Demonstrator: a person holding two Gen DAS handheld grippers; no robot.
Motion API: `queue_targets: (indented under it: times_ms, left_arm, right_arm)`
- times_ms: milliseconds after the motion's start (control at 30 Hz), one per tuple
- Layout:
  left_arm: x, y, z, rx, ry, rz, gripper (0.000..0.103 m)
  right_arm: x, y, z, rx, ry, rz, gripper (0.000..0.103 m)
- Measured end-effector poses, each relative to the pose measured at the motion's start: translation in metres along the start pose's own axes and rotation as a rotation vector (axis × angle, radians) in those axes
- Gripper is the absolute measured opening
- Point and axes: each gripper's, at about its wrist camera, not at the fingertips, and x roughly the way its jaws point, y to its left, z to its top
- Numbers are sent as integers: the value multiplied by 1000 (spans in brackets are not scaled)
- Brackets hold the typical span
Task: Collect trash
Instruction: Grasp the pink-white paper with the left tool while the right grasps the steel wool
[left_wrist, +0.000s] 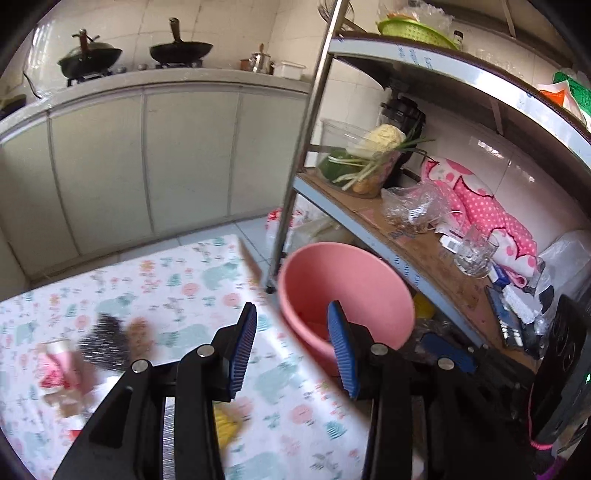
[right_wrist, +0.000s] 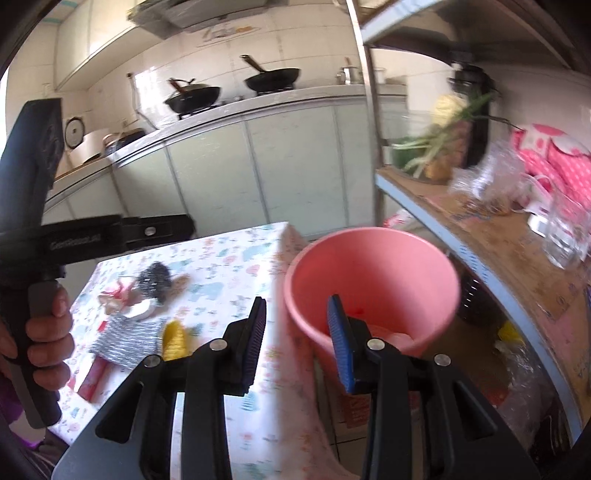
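Note:
A pink bucket (left_wrist: 343, 291) stands on the floor beside the table's right edge; it also shows in the right wrist view (right_wrist: 373, 280) with some pinkish scraps at its bottom. Trash lies on the flowered tablecloth (right_wrist: 229, 266): a black scouring ball (right_wrist: 154, 277), a silver foil wrapper (right_wrist: 125, 338), a yellow piece (right_wrist: 176, 339), a red packet (right_wrist: 92, 380) and crumpled bits (right_wrist: 114, 297). In the left wrist view the trash (left_wrist: 74, 362) is blurred. My left gripper (left_wrist: 291, 350) is open and empty over the table edge. My right gripper (right_wrist: 297, 339) is open and empty near the bucket's rim.
A metal shelf rack (left_wrist: 424, 236) at the right holds vegetables (left_wrist: 373, 155), plastic bags, a glass mug (left_wrist: 474, 253) and pink cloth. Its steel post (left_wrist: 295, 177) stands just behind the bucket. Cabinets and a counter with woks (left_wrist: 181, 50) are at the back.

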Motion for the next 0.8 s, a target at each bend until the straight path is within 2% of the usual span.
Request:
queue_targets:
  times_ms: [200, 400, 500, 667, 800]
  left_arm:
    - [-53, 61, -16, -34, -35, 136, 39]
    - [-99, 141, -34, -163, -30, 288, 39]
    - [-108, 172, -43, -230, -4, 328, 39]
    - [-98, 206, -56, -346, 47, 280, 39]
    - [-67, 213, -62, -373, 106, 244, 39]
  right_arm:
    - [11, 36, 5, -30, 23, 70, 35]
    - [25, 68, 6, -53, 74, 156, 35]
    - [33, 82, 7, -59, 97, 177, 35]
    - [46, 100, 14, -82, 125, 196, 35]
    - [56, 114, 22, -103, 137, 229, 35]
